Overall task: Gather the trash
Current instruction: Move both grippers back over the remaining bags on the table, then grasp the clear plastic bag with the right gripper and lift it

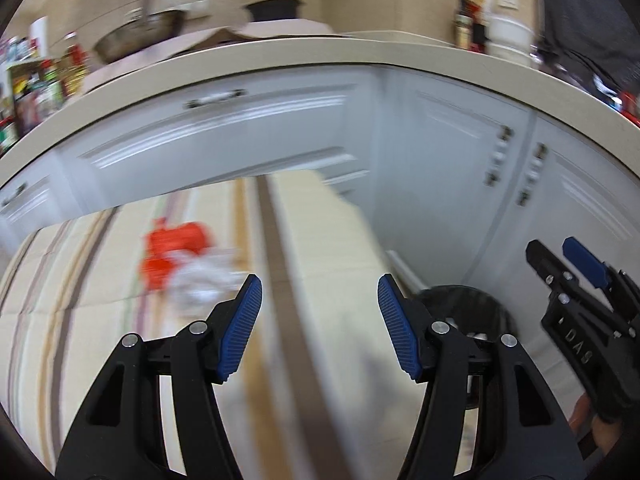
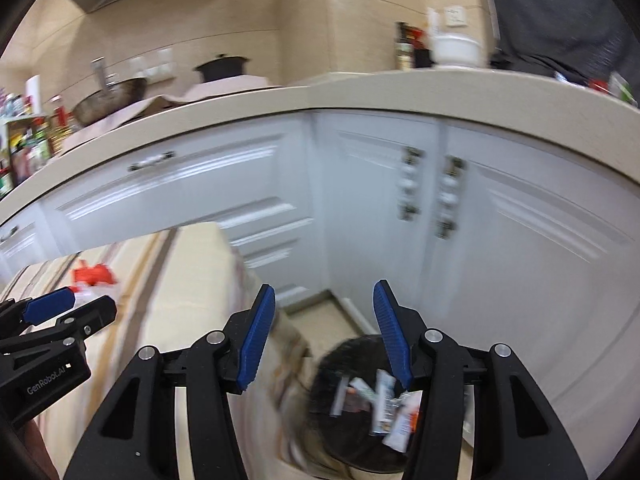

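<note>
Both claws are seen empty, jaws parted with nothing between the pads: the left claw (image 1: 320, 328) above the striped table (image 1: 80, 320), the right claw (image 2: 324, 336) over the black bin (image 2: 352, 432) on the floor beside the table. Wrappers (image 2: 384, 404) are already lying in the bin, so a drop appears to be finished. More trash, a red packet (image 1: 176, 252) and crumpled white paper (image 1: 204, 280) (blurred), is left on the table. The next move calls for a claw to be brought back and closed on that pile.

left gripper (image 2: 72, 312): "GenRobot.AI" | right gripper (image 1: 560, 264): "DAS"
</note>
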Demonstrator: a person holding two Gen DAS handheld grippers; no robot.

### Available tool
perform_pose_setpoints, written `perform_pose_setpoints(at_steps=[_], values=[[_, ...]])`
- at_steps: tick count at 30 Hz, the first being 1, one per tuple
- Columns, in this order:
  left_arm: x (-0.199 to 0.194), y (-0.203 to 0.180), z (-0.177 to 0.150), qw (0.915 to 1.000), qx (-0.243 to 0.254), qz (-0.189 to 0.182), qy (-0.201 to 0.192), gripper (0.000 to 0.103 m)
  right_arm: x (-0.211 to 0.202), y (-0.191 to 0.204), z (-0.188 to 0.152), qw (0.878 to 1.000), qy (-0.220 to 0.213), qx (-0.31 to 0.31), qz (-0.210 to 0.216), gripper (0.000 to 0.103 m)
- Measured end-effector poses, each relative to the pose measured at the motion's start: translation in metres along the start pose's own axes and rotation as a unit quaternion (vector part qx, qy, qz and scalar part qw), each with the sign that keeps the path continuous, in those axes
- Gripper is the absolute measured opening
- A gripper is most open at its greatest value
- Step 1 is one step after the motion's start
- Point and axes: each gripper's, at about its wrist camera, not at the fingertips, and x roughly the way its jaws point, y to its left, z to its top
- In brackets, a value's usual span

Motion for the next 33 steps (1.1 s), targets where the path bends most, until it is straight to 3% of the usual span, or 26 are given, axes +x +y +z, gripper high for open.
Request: perform_pose_setpoints(at_steps=[6,16,23,33], values=[[-0.009,0.078,-0.008,0.9975,-0.041,0.058,0.001,0.059,0.004,0.072,0.004,0.998,0.003,-0.036,0.056,0.052],[-0.018,0.184,-0.031,0.9858,-0.103,0.131,0.015,0.059,0.018,0.167,-0.003,0.988,0.027,-0.085,0.126,0.055],[-0.021,0.231,-0.044,0.9785,-0.129,0.160,0.019,0.059,0.033,0.204,-0.010,0.984,0.054,-0.099,0.140,0.062],[-0.015,0.251,-0.054,0.9749,-0.154,0.158,0.030,0.059,0.058,0.228,-0.014,0.983,0.091,-0.106,0.123,0.072]])
